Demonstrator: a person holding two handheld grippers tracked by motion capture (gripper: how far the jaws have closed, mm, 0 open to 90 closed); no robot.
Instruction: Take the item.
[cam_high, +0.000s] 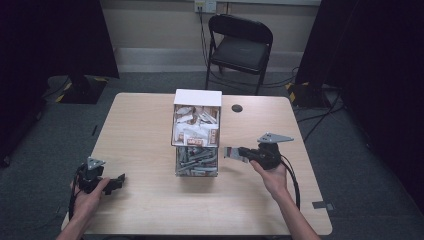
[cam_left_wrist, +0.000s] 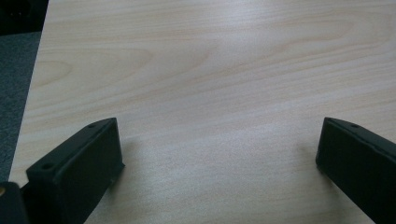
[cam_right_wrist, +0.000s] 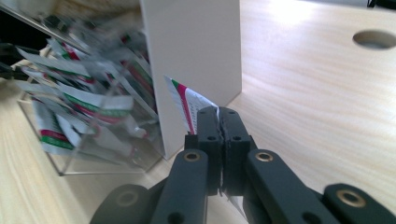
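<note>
table: pale wooden table with a round dark cable hole near its far edge; the near edge is cut off by the bottom of the high view.
box: clear plastic two-tier box with a white back panel stands upright at the table's middle; the upper tier holds white sachets, the lower tier greyer ones, the print too small to read.
box up close: in the right gripper view its clear wall is blurred and cropped at the top and left.
right gripper: black two-jaw right gripper is held just right of the box, tips pointing at it, apart from its wall.
right jaws: pressed together on a white sachet with red and green stripes; most of the sachet is hidden between the jaws, only a corner sticks out above.
left gripper: black left gripper sits low at the table's near left corner, well apart from the box.
left jaws: spread wide over bare wood, nothing between them.
hands: the person's right hand and left hand grip the handles; forearms are cut off at the bottom.
background: black folding chair beyond the table; dark sides hard to make out.
</note>
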